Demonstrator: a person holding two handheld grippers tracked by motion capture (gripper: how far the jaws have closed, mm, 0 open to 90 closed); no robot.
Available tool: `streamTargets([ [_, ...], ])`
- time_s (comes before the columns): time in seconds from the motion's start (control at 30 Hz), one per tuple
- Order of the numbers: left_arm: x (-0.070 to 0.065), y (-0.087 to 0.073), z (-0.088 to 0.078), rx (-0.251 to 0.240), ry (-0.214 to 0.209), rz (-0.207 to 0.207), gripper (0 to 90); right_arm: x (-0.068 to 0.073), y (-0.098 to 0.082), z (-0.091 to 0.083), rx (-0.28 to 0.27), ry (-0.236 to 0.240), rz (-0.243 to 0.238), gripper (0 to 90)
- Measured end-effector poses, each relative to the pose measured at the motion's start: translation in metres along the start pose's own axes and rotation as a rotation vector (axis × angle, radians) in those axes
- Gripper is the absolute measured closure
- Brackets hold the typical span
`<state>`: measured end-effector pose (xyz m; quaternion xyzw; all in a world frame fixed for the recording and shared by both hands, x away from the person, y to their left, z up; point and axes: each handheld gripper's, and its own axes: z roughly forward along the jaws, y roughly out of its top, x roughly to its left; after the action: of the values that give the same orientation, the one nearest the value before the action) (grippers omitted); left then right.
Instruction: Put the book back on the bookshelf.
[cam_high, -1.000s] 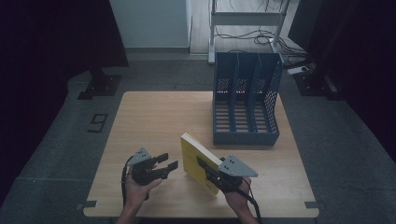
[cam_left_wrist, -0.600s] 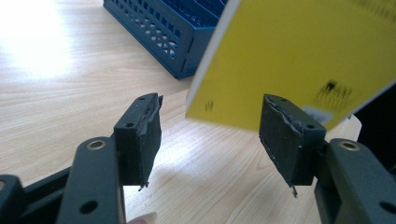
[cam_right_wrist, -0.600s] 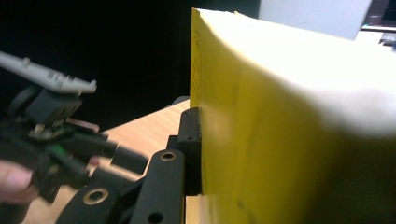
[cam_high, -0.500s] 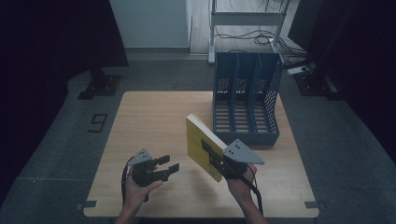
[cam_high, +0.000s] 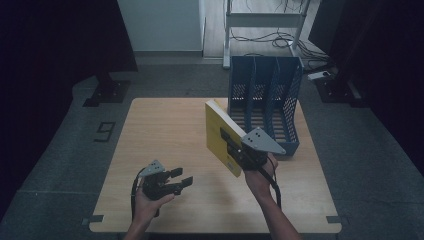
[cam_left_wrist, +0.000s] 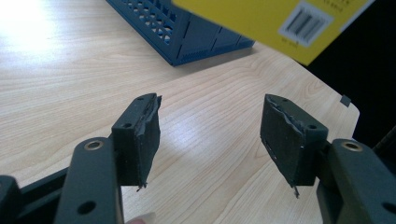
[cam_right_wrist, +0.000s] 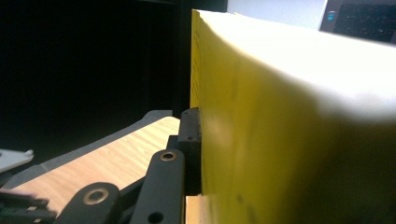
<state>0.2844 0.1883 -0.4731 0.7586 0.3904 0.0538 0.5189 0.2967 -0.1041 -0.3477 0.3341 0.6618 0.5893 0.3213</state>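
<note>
We see our right gripper (cam_high: 235, 146) clenched on a yellow book (cam_high: 220, 135), its fingers (cam_right_wrist: 190, 140) pressed flat against the cover near the book's lower corner. The book is held clear of the tabletop (cam_high: 165, 140), tilted on edge with its upper corner leaning toward the far side, just in front of the blue file rack (cam_high: 265, 100) that stands upright near the far right part of the tabletop. In the right gripper view the pale page block faces us beside the yellow cover. Our left gripper (cam_high: 175, 181) hovers low over the near left part of the tabletop, well apart from the book, and its fingers (cam_left_wrist: 140, 135) stand released, spread wide with bare wood between them. In the left gripper view the book's back cover with a barcode (cam_left_wrist: 306, 21) hangs above, and the rack's perforated base sits on the wood beyond.
</note>
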Motion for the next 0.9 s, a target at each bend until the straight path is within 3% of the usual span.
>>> streamTargets([
  [0.57, 0.0, -0.001, 0.001, 0.009, 0.001, -0.001, 36.9, -0.015, 0.008, 0.011, -0.008, -0.052, 0.012, 74.5],
  [0.73, 0.0, -0.001, 0.0, 0.007, 0.006, -0.004, 37.0, -0.017, 0.01, 0.015, 0.0, -0.075, -0.022, 74.5],
  [0.9, 0.001, -0.001, 0.001, 0.013, 0.006, -0.004, 37.0, -0.023, 0.015, 0.018, -0.001, -0.081, -0.014, 74.5],
])
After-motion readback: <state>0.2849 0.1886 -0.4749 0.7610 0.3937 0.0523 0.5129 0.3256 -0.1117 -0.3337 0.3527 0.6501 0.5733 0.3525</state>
